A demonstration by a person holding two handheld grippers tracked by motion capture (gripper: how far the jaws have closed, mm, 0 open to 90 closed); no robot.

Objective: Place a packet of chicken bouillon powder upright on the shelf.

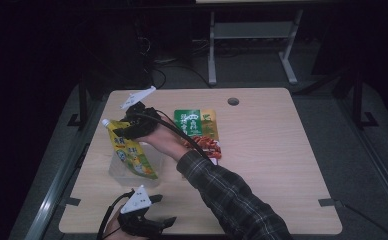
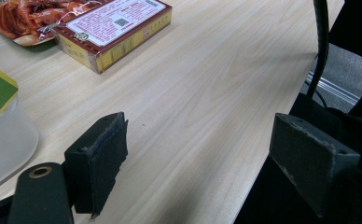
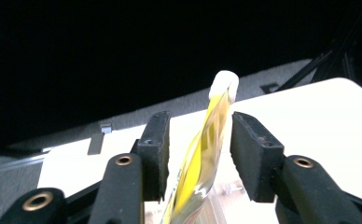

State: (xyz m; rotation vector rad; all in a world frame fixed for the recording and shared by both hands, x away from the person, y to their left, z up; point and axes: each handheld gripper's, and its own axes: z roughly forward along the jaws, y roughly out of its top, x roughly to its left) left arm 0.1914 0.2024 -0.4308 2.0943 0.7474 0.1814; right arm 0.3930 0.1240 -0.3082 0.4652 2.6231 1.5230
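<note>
Two grippers: one per hand, at a pale wooden table [image 1: 272, 165].
Hidden: pouch base sunk in a clear tub [image 1: 132, 172]; left hand cut off at 6 o'clock edge.
Pouch: yellow spouted pouch [image 1: 129, 150] standing tilted in the tub, at 9 o'clock of the table.
Right gripper [image 1: 127, 127]: jaws parted either side of the pouch top, pads not pressing it.
Left gripper [image 1: 164, 210]: spread wide, nothing between, low at 7 o'clock.
Right arm: plaid sleeve [image 1: 232, 200] reaching diagonally toward 10 o'clock.
Nearby: food packets [image 1: 198, 130] at centre.
</note>
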